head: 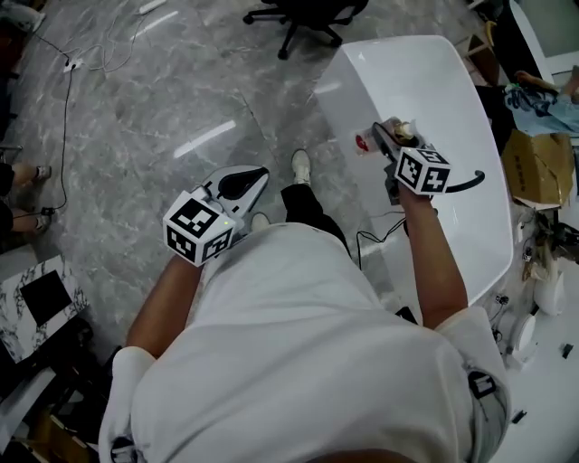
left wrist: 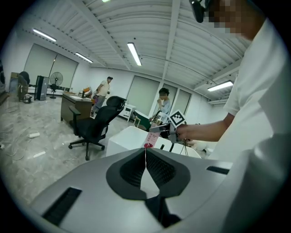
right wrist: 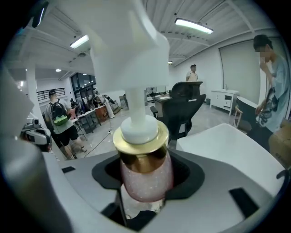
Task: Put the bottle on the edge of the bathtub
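1. A person in a white shirt looks down from above, holding a two-jaw gripper in each hand over a grey marble floor (head: 181,108).
2. The right gripper (head: 387,140) reaches forward over a white bathtub (head: 434,90). Its jaws are clamped on the bottle (right wrist: 145,175) — a pink, glittery pump bottle with a gold collar and a white pump head.
3. In the right gripper view the pads press on both sides of the pink body just below the gold collar, and the pump rises towards the camera.
4. From the head view the bottle (head: 403,133) sits in the gripper above the tub's white surface, near its left rim. Whether it touches the tub cannot be made out.
5. The left gripper (head: 258,174) is held low beside the person's left side, over the floor and well apart from the tub. Its jaws are closed together with nothing between them.
6. A black office chair (head: 303,14) stands on the floor beyond the tub's far end.
7. Other people stand further back in the room — visible only in the two gripper views.
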Motion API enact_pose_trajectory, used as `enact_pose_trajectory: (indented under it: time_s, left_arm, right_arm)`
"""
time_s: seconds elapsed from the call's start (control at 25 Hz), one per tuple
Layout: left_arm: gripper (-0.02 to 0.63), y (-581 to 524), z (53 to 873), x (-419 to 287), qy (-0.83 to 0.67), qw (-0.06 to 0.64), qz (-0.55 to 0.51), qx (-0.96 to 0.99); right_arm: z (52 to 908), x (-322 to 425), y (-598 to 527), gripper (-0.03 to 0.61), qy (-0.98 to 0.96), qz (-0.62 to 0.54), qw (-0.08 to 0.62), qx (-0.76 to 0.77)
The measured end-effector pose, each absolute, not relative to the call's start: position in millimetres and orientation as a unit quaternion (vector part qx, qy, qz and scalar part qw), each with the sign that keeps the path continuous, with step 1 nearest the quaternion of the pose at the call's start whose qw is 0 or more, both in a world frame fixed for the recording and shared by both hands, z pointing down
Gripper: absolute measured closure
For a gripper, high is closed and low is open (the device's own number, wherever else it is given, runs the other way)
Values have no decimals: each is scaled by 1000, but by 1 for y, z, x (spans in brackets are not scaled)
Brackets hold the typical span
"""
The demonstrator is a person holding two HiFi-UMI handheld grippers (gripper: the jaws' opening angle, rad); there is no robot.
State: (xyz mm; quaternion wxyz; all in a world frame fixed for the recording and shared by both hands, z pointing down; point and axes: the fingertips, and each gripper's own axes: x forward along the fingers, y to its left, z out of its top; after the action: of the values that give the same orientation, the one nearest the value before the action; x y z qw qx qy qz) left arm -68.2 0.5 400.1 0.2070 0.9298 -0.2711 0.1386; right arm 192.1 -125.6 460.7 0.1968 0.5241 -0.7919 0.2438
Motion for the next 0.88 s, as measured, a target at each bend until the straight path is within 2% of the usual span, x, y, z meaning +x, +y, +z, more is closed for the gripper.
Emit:
enact_pose_trajectory:
  time_s: [0.6,0.88]
  left_arm:
    - [594,-166,401,-32,-334,232,161,899]
    - [594,-210,404,-9,-348,242,178,888]
  right_arm:
    - [544,262,-362,350,-768,241,219,551]
    - [586,278,-442,351,-763,237,228,556]
